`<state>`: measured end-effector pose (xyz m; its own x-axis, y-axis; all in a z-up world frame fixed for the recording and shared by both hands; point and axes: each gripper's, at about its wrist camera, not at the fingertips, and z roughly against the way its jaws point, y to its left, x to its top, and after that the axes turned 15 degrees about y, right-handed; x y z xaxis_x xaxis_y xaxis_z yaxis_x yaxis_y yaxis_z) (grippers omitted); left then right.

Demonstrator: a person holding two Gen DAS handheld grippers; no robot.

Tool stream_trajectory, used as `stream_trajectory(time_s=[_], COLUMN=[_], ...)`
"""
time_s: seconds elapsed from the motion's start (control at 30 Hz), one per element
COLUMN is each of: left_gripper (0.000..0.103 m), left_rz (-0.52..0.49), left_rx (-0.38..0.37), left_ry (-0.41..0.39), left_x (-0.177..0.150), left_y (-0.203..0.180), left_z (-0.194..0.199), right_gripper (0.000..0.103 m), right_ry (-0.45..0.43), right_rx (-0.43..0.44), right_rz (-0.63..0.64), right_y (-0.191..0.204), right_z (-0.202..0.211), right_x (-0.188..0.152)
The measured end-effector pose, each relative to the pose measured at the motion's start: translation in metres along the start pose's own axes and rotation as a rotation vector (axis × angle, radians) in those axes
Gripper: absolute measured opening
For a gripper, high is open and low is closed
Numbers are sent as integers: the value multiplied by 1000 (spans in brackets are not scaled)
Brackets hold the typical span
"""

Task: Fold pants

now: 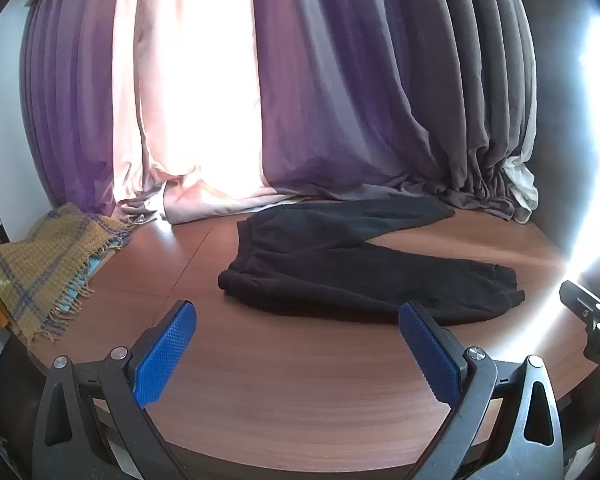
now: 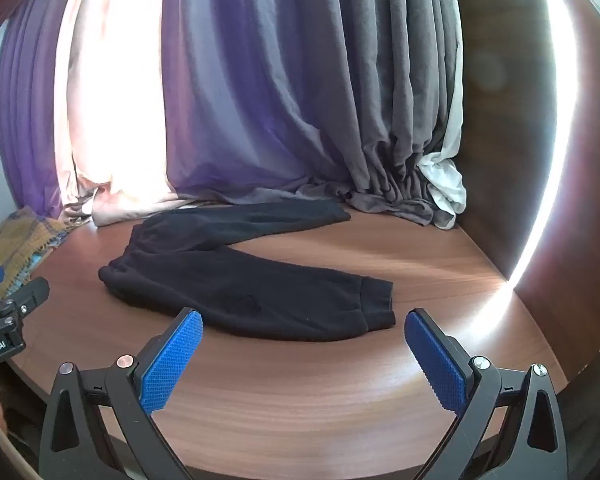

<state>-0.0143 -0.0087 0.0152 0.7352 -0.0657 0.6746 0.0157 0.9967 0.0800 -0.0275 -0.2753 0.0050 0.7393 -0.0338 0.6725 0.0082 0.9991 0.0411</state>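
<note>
Black pants (image 1: 340,268) lie flat on the brown wooden table (image 1: 300,380), waistband to the left, the two legs spread apart in a V toward the right. They also show in the right wrist view (image 2: 240,280). My left gripper (image 1: 298,312) is open and empty, above the table's near edge, short of the near leg. My right gripper (image 2: 304,320) is open and empty, near the cuff (image 2: 374,300) of the near leg. The left gripper's body shows at the left edge of the right wrist view (image 2: 8,312).
Purple and grey curtains (image 1: 320,100) hang behind the table and bunch on its far edge. A yellow plaid fringed blanket (image 1: 40,264) lies at the table's left. A dark wooden wall (image 2: 520,160) stands at the right.
</note>
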Motion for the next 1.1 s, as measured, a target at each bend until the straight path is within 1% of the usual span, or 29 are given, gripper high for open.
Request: stream_trajectory(time_s=[0.23, 0.53, 1.1], left_gripper=[103, 103, 103], left_rz=[15, 17, 32], left_rx=[-2, -4, -10], left_ry=[-10, -36, -56], left_x=[5, 1, 3], left_y=[6, 11, 15], left_z=[4, 8, 11], right_gripper=[102, 102, 102], right_ry=[-7, -14, -24], right_rx=[2, 5, 7], right_rz=[2, 0, -2], right_y=[0, 0, 0], right_z=[-1, 3, 9], right_x=[-2, 1, 7])
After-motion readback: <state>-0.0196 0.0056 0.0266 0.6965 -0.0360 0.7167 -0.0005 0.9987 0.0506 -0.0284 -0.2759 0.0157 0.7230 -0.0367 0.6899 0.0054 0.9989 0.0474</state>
